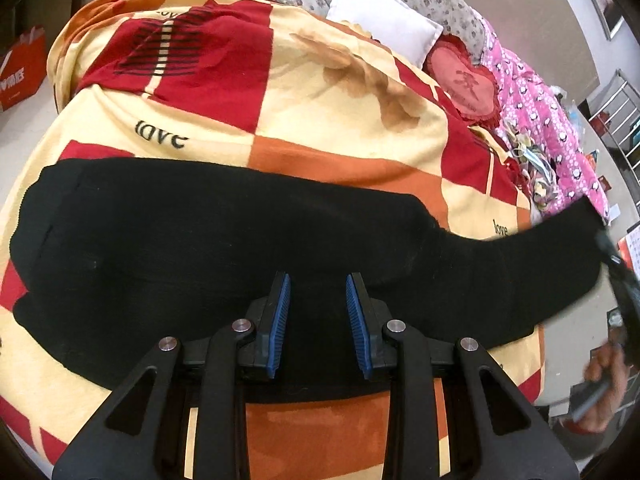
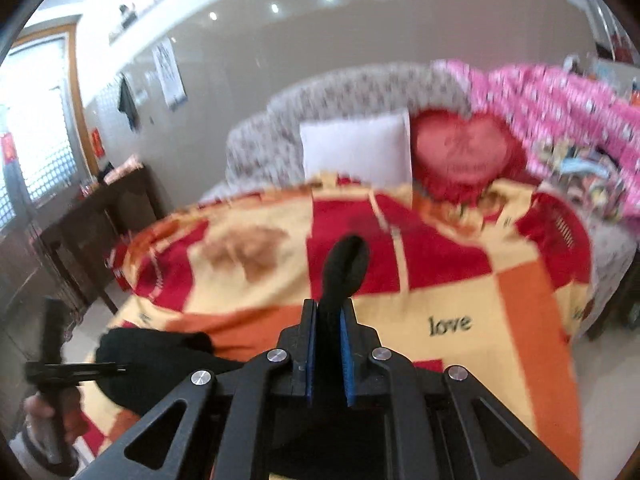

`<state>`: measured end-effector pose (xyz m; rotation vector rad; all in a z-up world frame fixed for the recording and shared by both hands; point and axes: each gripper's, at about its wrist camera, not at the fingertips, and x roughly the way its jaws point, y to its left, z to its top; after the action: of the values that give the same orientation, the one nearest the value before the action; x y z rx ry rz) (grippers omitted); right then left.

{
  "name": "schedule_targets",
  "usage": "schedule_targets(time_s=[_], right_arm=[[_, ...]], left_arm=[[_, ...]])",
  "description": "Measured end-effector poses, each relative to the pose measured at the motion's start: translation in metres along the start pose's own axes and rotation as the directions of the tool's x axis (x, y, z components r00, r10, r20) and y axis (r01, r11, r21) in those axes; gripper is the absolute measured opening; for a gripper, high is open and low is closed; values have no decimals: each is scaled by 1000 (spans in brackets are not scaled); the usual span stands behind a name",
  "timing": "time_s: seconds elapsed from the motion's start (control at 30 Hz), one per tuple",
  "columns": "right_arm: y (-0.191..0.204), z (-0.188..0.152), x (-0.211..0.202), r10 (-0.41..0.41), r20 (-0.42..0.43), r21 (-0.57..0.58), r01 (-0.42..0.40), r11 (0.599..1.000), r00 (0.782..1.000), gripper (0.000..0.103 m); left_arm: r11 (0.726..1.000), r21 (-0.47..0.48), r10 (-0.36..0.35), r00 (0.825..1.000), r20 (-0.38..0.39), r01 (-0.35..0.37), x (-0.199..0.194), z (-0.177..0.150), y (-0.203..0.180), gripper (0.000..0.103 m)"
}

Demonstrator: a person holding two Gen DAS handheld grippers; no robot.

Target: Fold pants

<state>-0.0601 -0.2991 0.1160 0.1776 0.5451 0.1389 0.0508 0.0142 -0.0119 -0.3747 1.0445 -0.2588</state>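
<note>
Black pants [image 1: 224,236] lie across a red, orange and cream checked blanket [image 1: 352,120] on a bed. My left gripper [image 1: 318,284] is open, with its blue pads just above the near edge of the pants and nothing between them. My right gripper [image 2: 330,308] is shut on a fold of the pants [image 2: 344,264], which sticks up between its pads. In the left wrist view the right gripper [image 1: 612,256] lifts one end of the pants off the bed's right edge. In the right wrist view the left gripper [image 2: 60,368] is at the lower left beside more black cloth [image 2: 152,360].
A white pillow [image 1: 384,20], a red heart cushion [image 1: 464,80] and a pink quilt [image 1: 548,128] lie at the head of the bed. A dark wooden table [image 2: 100,232] stands beside the bed. A metal rack [image 1: 624,128] stands at the right.
</note>
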Motion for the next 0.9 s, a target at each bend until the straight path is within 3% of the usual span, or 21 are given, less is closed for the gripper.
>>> schedule_targets(time_s=[0.1, 0.23, 0.33, 0.43, 0.47, 0.57, 0.7, 0.73, 0.9], right_arm=[[0, 0, -23, -51, 24, -21, 52, 998, 998, 10], [-31, -33, -6, -137, -80, 49, 141, 989, 987, 10], [-63, -76, 25, -183, -213, 105, 209, 972, 960, 9], [-89, -113, 49, -227, -346, 133, 287, 949, 910, 8], [-94, -118, 48, -210, -357, 157, 280, 947, 910, 8], [-94, -106, 29, -215, -287, 197, 277, 940, 933, 11], [-73, -81, 20, -178, -210, 171, 215, 961, 961, 42], [-69, -77, 22, -172, -203, 177, 209, 962, 964, 42], [-76, -81, 53, -269, -269, 102, 305, 947, 925, 42]], left_arm=[[1000, -2, -20, 1000, 8, 20, -3, 0, -3, 28], [999, 31, -29, 1000, 10, 29, -5, -7, -13, 28], [999, 46, -12, 1000, -8, 12, -2, -11, -13, 28], [1000, 25, 10, 1000, -1, -10, -5, -11, -3, 28], [1000, 11, 19, 1000, 5, -19, -7, -9, 2, 28], [999, -28, 42, 999, 28, -41, -16, -4, 18, 28], [995, -80, 65, 997, 48, -61, -24, 0, 40, 32], [993, -97, 67, 996, 53, -62, -27, 0, 47, 33], [984, -159, 95, 993, 71, -83, -41, -1, 76, 34]])
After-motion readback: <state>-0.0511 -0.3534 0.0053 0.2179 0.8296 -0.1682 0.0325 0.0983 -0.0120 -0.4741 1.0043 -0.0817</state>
